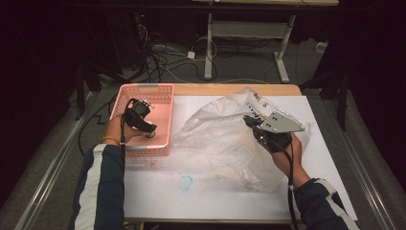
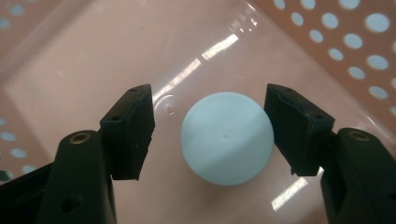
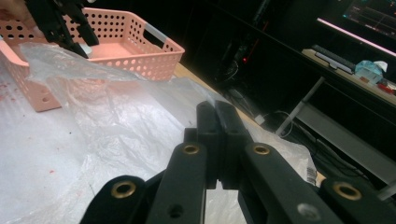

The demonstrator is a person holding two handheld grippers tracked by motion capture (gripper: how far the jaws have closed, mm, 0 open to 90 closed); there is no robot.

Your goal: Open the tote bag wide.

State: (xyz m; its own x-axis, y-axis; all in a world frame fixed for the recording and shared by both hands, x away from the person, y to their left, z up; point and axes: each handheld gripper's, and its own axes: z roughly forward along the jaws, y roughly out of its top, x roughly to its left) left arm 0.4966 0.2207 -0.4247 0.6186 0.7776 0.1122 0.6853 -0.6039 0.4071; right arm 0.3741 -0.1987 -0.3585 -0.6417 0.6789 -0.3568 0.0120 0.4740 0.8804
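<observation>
A pale blue round cap [image 2: 227,138] lies on the floor of the pink perforated basket [image 1: 163,91], which sits at the counter's [image 1: 158,191] far left corner. The left tongs [image 2: 208,128] reach down into the basket, their jaws standing apart on either side of the cap without pressing it. The right tongs [image 3: 217,140] are pinched together on the clear plastic bag [image 1: 220,139] spread across the counter's middle.

One pink basket [image 1: 163,91], one pale round cap [image 2: 227,137] inside it, one clear plastic bag [image 1: 225,139], two grippers, perhaps one bluish smudge [image 1: 185,182] on the table.
</observation>
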